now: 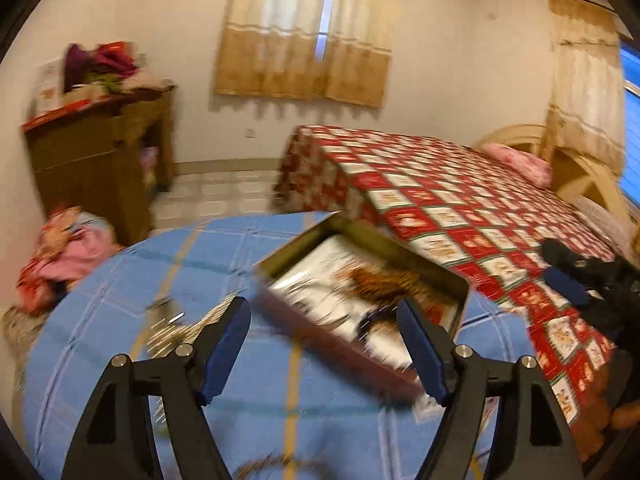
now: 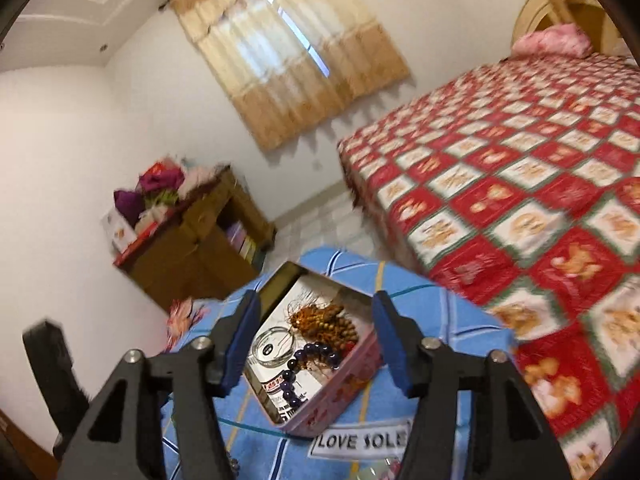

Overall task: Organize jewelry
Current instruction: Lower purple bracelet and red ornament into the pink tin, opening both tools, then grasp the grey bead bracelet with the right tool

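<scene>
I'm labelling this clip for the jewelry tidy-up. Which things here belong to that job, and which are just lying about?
Job:
tin box
dark bead bracelet
brown bead strand
glass dish
loose silvery chain
left tool, open
right tool, open

Lying about:
bed
pink pillow
wooden cabinet
curtain

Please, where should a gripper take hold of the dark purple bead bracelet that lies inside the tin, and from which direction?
Probably from straight above, pinching the upper arc of the dark bead bracelet, near the clear glass bangle. The bracelet lies flat inside the pink tin, whose raised walls block a sideways approach. Its lower end runs toward the tin's near corner, where fingers have little room. Both grippers are open.
</scene>
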